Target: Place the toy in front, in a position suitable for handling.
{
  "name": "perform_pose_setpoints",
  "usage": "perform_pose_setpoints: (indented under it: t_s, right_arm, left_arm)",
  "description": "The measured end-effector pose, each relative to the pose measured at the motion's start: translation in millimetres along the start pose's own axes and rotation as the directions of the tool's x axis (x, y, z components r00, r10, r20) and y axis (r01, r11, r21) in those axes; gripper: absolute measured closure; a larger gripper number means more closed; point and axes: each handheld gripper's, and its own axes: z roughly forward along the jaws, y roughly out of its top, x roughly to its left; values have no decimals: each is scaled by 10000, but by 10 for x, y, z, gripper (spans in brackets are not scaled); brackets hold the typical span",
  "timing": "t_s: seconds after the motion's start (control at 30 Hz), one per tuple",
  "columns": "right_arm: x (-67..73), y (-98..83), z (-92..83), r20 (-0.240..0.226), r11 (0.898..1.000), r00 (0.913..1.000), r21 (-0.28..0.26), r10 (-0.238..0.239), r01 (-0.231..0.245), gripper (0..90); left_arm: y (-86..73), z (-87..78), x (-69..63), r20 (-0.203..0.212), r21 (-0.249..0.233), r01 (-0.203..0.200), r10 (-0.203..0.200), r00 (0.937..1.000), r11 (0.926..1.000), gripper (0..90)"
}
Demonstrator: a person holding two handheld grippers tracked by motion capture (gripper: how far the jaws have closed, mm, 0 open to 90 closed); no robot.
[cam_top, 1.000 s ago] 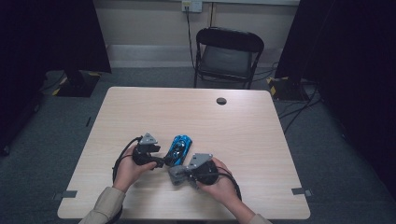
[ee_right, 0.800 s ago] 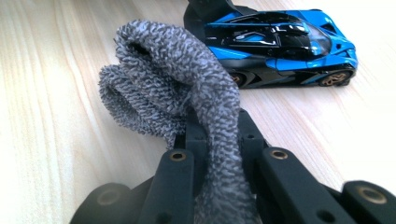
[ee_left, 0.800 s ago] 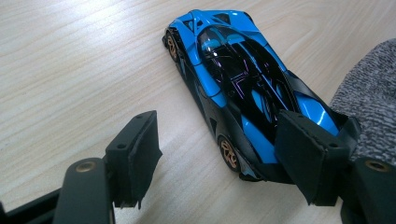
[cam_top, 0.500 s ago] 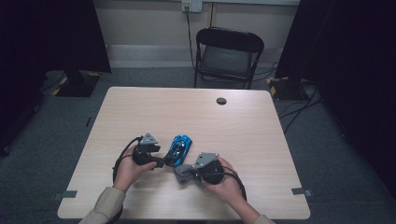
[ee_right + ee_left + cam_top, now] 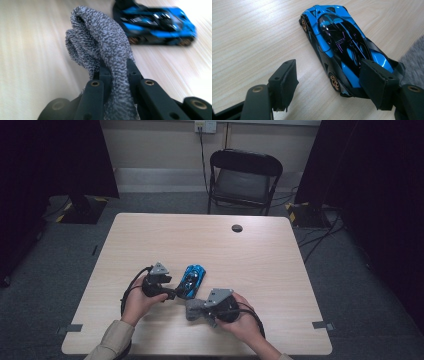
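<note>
Steadying the blue toy car (image 5: 342, 47) at mid-table, I kept my left gripper (image 5: 329, 82) by its tail, jaws parted, one pad against the rear and the other clear of it. My right gripper (image 5: 116, 67), clenched on a grey cloth (image 5: 105, 40), hovered just behind the car. Wiping seemed the step in hand; next, I judged, the cloth had to meet the bodywork.
</note>
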Motion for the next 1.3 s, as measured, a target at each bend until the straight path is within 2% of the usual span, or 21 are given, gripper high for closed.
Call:
perform_pose_setpoints:
  t_s: [0.1,0.23,0.33,0.43,0.6,0.9,1.1,1.3]
  right_arm:
    - [73,101,62,-124,9996,9995,-67,-284,283,799]
    - [111,254,223,-130,9992,9991,-86,-404,403,799]
    - [106,255,274,-131,9990,9989,19,-457,457,798]
    - [78,193,258,-108,9991,9991,122,-406,408,798]
    - [-28,52,135,73,9999,10000,99,-39,38,799]
    - [-227,-190,-91,481,9990,9982,272,353,-367,797]
    - [-404,-291,-226,1019,9962,9918,330,772,-809,796]
    - [-568,-422,-251,1673,9893,9786,627,1201,-1321,793]
  left_arm:
    - [-4,0,1,11,-17,53,-53,10000,10000,305]
    - [-15,-10,5,9,5,17,-17,10000,10000,305]
    - [-23,-10,6,83,-59,93,-93,9999,9999,305]
    - [-21,-10,3,57,-68,52,-52,10000,10000,305]
    - [-19,-14,4,21,-15,-38,38,10000,10000,305]
    - [-19,-20,-7,-18,25,-26,26,10000,10000,304]
    - [-37,-18,-6,43,-109,87,-86,10000,9999,305]
    - [-43,-23,-4,98,-106,110,-109,9999,9999,305]
